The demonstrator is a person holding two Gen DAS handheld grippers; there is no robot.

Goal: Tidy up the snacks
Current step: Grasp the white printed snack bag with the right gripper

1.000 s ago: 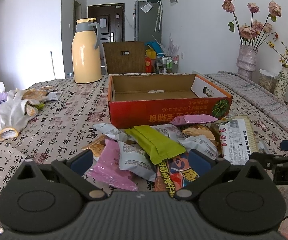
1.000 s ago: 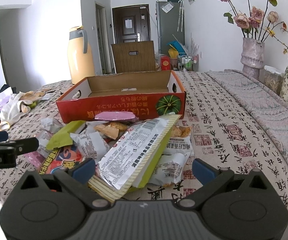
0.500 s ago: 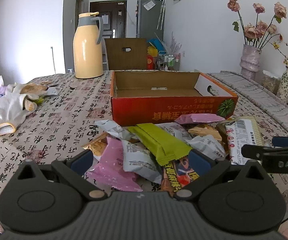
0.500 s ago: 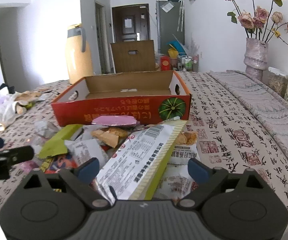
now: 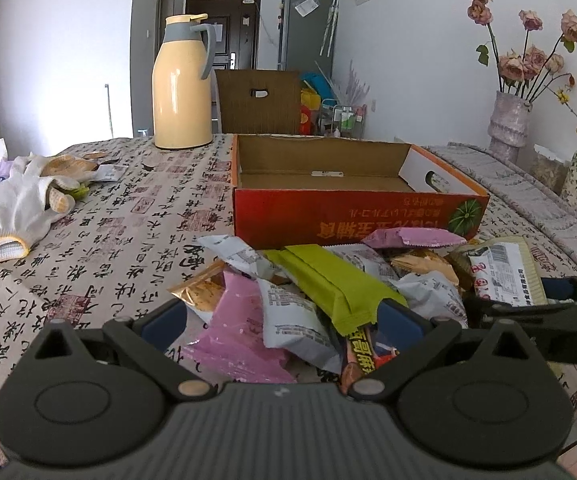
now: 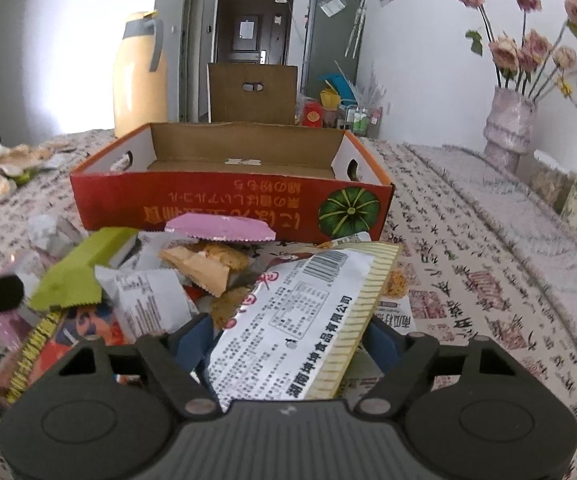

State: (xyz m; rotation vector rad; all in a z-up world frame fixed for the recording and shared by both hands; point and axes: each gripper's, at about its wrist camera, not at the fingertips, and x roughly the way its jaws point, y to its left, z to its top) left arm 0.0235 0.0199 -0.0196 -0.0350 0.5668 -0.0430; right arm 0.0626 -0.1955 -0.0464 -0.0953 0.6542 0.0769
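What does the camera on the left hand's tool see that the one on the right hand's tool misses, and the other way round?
Only the left view shows the flat pink snack packet between the left tool's open fingers, and the white cotton glove clearly.

Only the right view shows the big white printed snack bag filling the gap of the open right tool, and the left wall of the red cardboard box.

Both show that empty box, the green wrapper and the yellow thermos jug.
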